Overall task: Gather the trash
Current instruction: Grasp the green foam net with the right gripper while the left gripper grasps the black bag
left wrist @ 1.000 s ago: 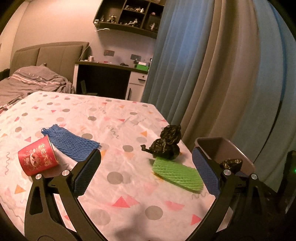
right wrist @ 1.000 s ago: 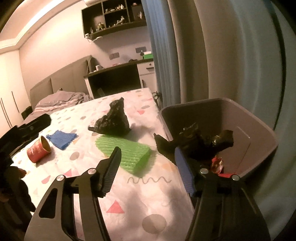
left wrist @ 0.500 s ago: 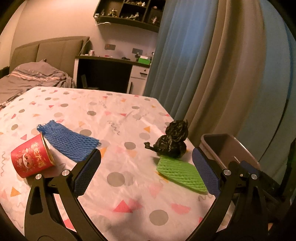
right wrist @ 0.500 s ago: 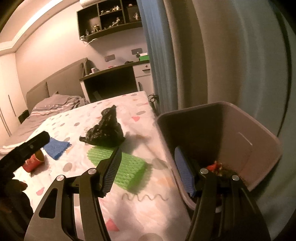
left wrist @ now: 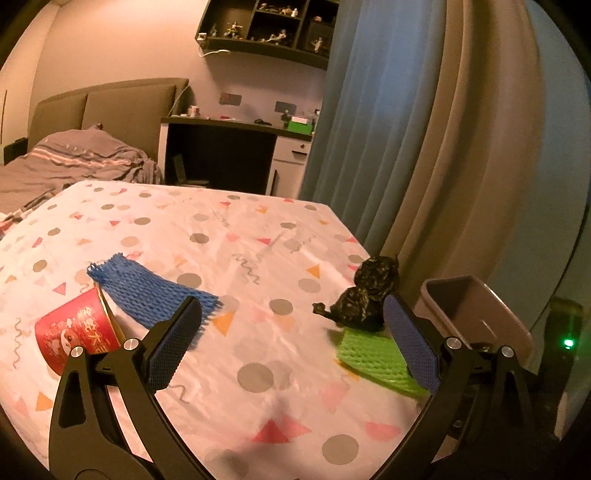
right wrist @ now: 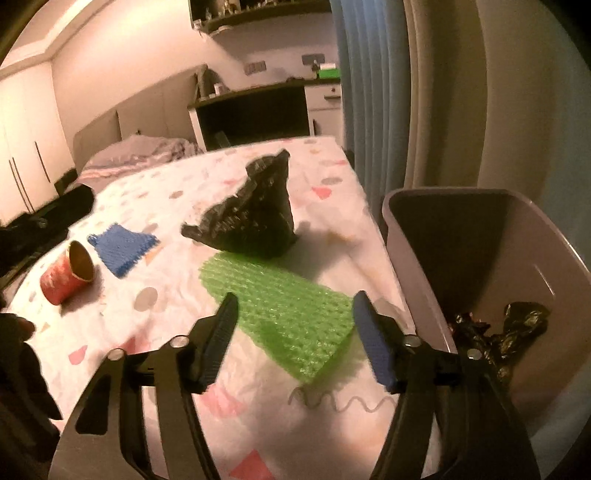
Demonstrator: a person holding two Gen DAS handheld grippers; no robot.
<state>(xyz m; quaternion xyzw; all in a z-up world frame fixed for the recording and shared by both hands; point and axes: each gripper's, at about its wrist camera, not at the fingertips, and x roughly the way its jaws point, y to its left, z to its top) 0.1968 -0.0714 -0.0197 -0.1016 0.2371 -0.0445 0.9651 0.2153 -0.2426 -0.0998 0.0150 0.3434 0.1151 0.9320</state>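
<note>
Left wrist view. Table [left wrist: 229,258] covered in a white cloth printed with grey dots and coloured triangles. Behind it: a bed [left wrist: 74,162] with a padded headboard, a dark desk [left wrist: 236,147], a wall shelf [left wrist: 266,26] of small figures, and blue and beige curtains [left wrist: 424,129] at right. On the cloth: a red paper cup [left wrist: 77,334] lying on its side, touching a blue foam net [left wrist: 151,295]; across the table, a crumpled black bag [left wrist: 364,301] resting against the far edge of a green foam net [left wrist: 376,356]. A grey bin [left wrist: 476,314] stands just past the table's right edge; its contents are hidden from here. Left gripper [left wrist: 291,343]: jaws spread wide above the cloth, nothing between them.

Right wrist view. Same table [right wrist: 177,295], seen from the bin side; wardrobe doors [right wrist: 22,158] show at left. The bin [right wrist: 517,266] is open to view here: crumpled black wrapping [right wrist: 517,325] and a bit of red lie at its bottom. Cup [right wrist: 68,273] shows its open mouth, beside the blue net [right wrist: 123,247]. Black bag [right wrist: 251,218] touches the green net [right wrist: 291,310]. Right gripper [right wrist: 293,332]: jaws opening, poised over the near end of the green net, pads not pressing it. Frame blurred.
</note>
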